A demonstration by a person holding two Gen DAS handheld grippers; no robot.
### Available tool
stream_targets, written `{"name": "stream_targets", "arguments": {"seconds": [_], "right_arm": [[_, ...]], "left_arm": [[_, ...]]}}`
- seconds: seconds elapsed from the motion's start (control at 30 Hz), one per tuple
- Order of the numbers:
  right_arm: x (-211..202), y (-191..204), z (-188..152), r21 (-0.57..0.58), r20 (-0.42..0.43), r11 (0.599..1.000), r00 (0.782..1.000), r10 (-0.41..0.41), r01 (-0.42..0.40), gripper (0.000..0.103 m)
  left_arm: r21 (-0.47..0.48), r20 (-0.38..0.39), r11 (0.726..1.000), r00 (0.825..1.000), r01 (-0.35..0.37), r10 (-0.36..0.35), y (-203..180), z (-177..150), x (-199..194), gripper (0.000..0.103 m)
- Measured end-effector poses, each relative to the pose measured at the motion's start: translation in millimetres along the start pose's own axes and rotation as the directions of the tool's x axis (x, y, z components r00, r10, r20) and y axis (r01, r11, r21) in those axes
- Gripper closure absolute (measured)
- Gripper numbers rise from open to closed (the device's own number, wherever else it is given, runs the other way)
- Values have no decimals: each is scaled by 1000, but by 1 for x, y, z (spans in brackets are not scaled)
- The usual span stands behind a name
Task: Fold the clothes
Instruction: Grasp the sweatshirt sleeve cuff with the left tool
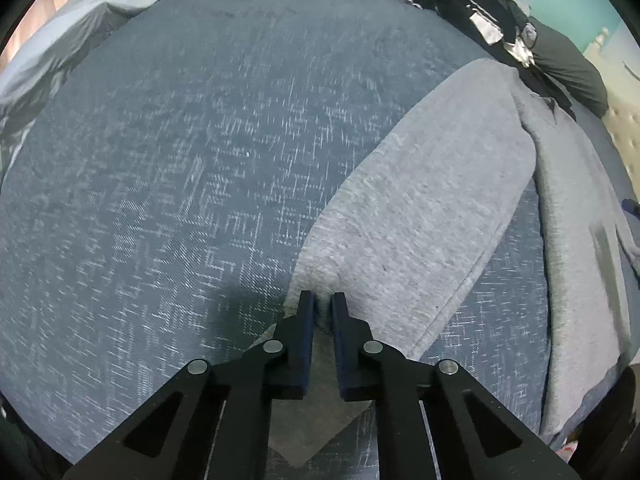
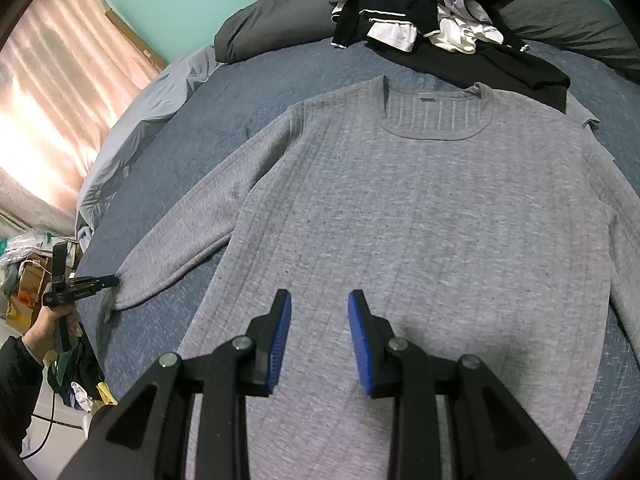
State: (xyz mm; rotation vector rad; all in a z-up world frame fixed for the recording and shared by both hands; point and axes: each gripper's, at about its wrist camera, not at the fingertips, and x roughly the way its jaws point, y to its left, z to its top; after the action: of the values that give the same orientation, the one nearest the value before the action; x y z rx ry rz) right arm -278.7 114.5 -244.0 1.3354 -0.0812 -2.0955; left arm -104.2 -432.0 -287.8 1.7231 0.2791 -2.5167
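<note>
While the grey sweater (image 2: 400, 208) lies spread flat and face up on the blue bed (image 2: 168, 152), neckline toward the top of the frame and hem toward the bottom, one sleeve (image 2: 208, 216) runs out diagonally to the lower left, its long axis slanting from the shoulder down to the cuff at the bed's left edge. That cuff is the thing the next move seems to turn on: the left gripper (image 1: 322, 300) has its fingers nearly pressed together with the cuff fabric pinched between them, and the sleeve (image 1: 420, 208) stretches away from it toward the upper right of the left wrist view, where it meets the body of the garment. In the right wrist view that same gripper (image 2: 114, 279) shows small at the left edge, held by a hand (image 2: 54, 322) and touching the cuff. The right gripper (image 2: 319, 302) hovers over the lower body of the sweater near the hem, fingers spread apart and holding nothing. The left side is plainly nearer the sleeve; I judge a sleeve fold across the chest would travel toward the upper right. No container is in view; a loose pile of dark and white clothes (image 2: 432, 20) sits at the head of the bed, beyond the neckline
</note>
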Motion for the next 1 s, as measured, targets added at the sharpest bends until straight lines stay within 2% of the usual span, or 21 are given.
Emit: {"name": "stream_targets", "arguments": {"seconds": [0.27, 0.5, 0.8, 0.9, 1.0], "right_arm": [[-1, -3, -2, 4, -4, 1000, 1000, -2, 2, 74], [2, -4, -1, 4, -11, 1000, 1000, -9, 9, 74], [13, -12, -4, 14, -36, 999, 999, -37, 37, 74], [17, -14, -4, 16, -45, 999, 998, -45, 45, 74], [20, -14, -6, 14, -51, 999, 997, -49, 50, 74]], "left_arm": [[-17, 80, 999, 996, -30, 31, 24, 26, -51, 96], [-8, 70, 995, 993, -97, 97, 51, 46, -70, 97], [-18, 66, 978, 976, -206, 207, 74, 87, -46, 97], [-48, 47, 978, 977, -204, 206, 83, 97, -27, 97], [-95, 29, 981, 985, -169, 172, 92, 93, -12, 94]]}}
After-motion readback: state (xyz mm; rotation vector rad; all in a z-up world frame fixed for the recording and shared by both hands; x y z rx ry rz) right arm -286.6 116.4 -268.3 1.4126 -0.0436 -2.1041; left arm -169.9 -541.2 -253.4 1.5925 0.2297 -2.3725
